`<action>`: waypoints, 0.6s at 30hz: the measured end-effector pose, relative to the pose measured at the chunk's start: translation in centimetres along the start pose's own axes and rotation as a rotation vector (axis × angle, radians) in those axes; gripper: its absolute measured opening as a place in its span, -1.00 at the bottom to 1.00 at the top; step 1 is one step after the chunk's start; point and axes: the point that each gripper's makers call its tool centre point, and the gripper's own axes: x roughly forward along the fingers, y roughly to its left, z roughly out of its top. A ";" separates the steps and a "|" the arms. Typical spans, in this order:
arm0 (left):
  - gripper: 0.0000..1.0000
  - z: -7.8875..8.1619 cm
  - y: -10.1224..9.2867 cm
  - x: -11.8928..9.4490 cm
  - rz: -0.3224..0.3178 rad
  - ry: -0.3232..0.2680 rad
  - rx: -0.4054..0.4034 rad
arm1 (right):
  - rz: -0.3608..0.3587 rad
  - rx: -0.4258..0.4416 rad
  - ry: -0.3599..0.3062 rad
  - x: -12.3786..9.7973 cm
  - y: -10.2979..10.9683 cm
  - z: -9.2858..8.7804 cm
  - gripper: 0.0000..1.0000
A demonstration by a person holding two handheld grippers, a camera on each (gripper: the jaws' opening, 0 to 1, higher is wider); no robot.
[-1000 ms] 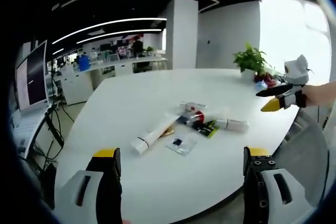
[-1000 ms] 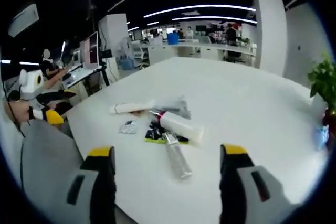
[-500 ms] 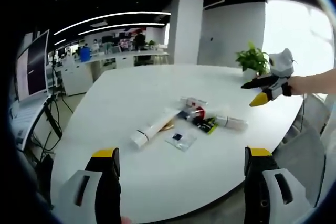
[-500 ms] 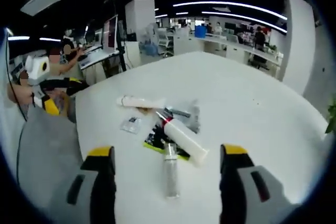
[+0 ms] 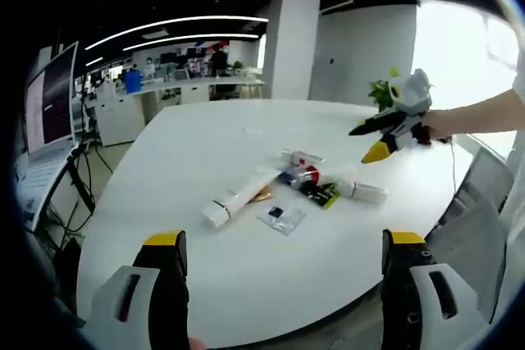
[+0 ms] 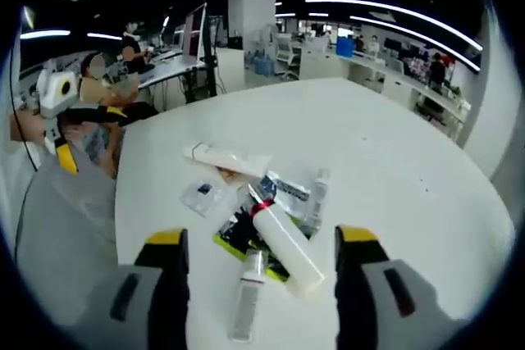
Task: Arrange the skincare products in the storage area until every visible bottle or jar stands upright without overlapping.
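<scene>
Skincare products [image 6: 261, 217] lie in a loose heap near the edge of the round white table [image 5: 246, 145], none of them upright. In the right gripper view we see a long white tube [image 6: 225, 156] at the far side of the heap, a thick white bottle [image 6: 286, 250] with a red collar lying across a black and green sachet [image 6: 235, 235], a clear slim bottle [image 6: 246, 296] nearest the camera, another clear bottle [image 6: 316, 197] beside a silvery packet [image 6: 286, 188], and 1 small clear sachet [image 6: 202, 195] a little apart on the left.

We hold the right gripper [image 6: 259, 248] above the heap, its 2 jaws spread wide with nothing between them. The left gripper [image 5: 280, 246] hangs over the near table edge, well apart from the heap, jaws equally wide and empty. From the left gripper view, the right gripper hovers above the far end of the heap, a hand [image 5: 436, 124] behind it. A monitor [image 5: 51, 103] stands off to the left.
</scene>
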 end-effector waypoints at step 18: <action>0.94 -0.2 0.2 0.1 -0.008 -0.001 -0.016 | 0.129 -0.173 0.166 5.8 0.1 -1.8 0.09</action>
